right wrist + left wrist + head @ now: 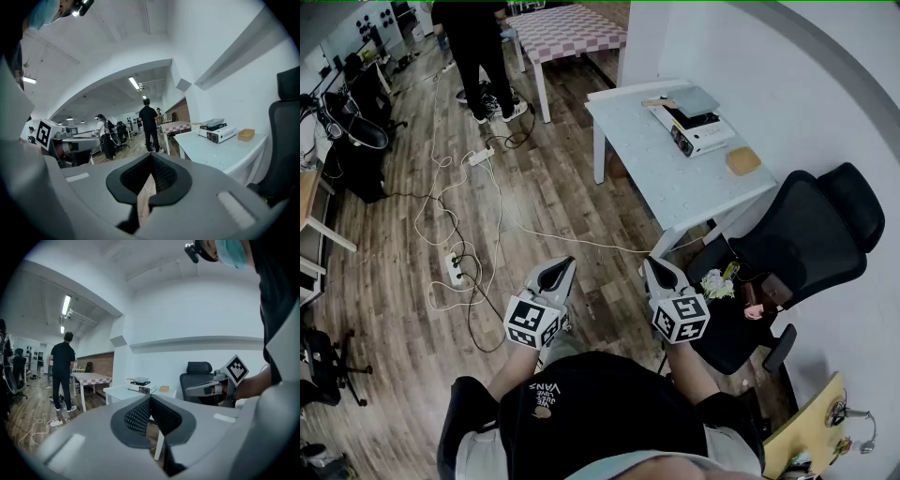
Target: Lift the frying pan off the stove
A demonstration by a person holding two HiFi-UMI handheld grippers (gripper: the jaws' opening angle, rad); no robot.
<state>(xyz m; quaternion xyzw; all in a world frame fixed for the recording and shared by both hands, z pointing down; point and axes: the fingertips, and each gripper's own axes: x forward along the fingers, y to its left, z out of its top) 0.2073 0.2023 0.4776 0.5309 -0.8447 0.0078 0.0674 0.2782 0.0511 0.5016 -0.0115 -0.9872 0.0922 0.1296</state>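
Observation:
A grey square frying pan (695, 99) with a wooden handle rests on a white portable stove (701, 134) on the white table (675, 187) at the upper right. The pan (213, 123) and stove (218, 133) also show far off in the right gripper view, and the stove (139, 387) is small in the left gripper view. My left gripper (566, 264) and right gripper (652, 265) hang side by side over the wood floor, well short of the table. Both are shut with nothing held. The left jaws (151, 399) and right jaws (151, 157) meet at their tips.
A tan tray (742, 160) lies on the table near the stove. A black office chair (797, 239) stands right of my grippers, with flowers (715, 284) on its seat. Cables and a power strip (455, 268) cross the floor. A person in black (478, 47) stands by a checkered table (577, 28).

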